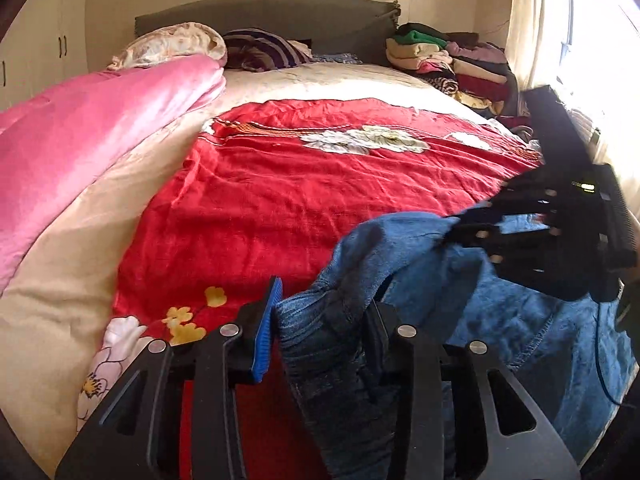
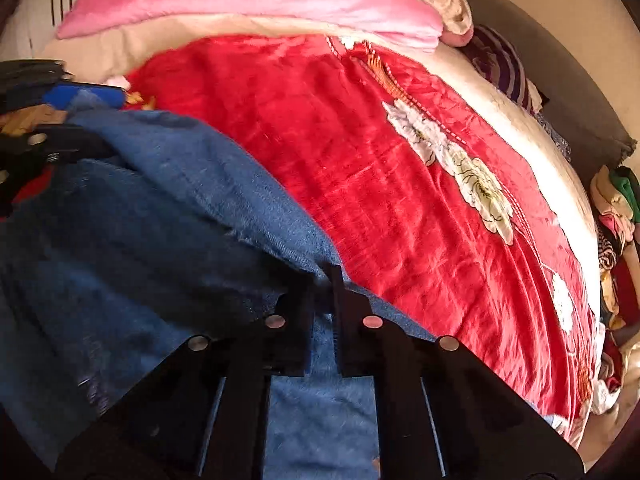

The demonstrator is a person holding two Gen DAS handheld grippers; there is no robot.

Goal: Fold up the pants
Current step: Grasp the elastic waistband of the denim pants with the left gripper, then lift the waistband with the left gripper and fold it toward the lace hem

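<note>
Left wrist view: the left claw [image 1: 320, 320] has its jaws clamped on a bunched fold of the jeans [image 1: 500, 312], blue pad [image 1: 266, 332] showing on the 9 o'clock finger. The denim fills the gap and spills down toward 5 o'clock, so I'd say it's pinching a waistband or hem corner to keep that edge lifted. Over at 3 o'clock the right claw [image 1: 480, 232] bites another bit of the same jeans, jaws closed on the cloth.

In the right wrist view that claw [image 2: 322, 312] is squeezed nearly together with denim between the fingers, and the jeans drape off toward 9 o'clock, where the other claw sits at the edge. Looks like the two grips hold one edge stretched between them, probably so the pants can be laid flat or swung over.

Beyond them the red blanket [image 1: 304, 184] covers the bed out to 12 o'clock, a pink quilt [image 1: 92, 128] lies at 10 o'clock, and a clothes pile [image 1: 452, 64] sits at 1 o'clock.
</note>
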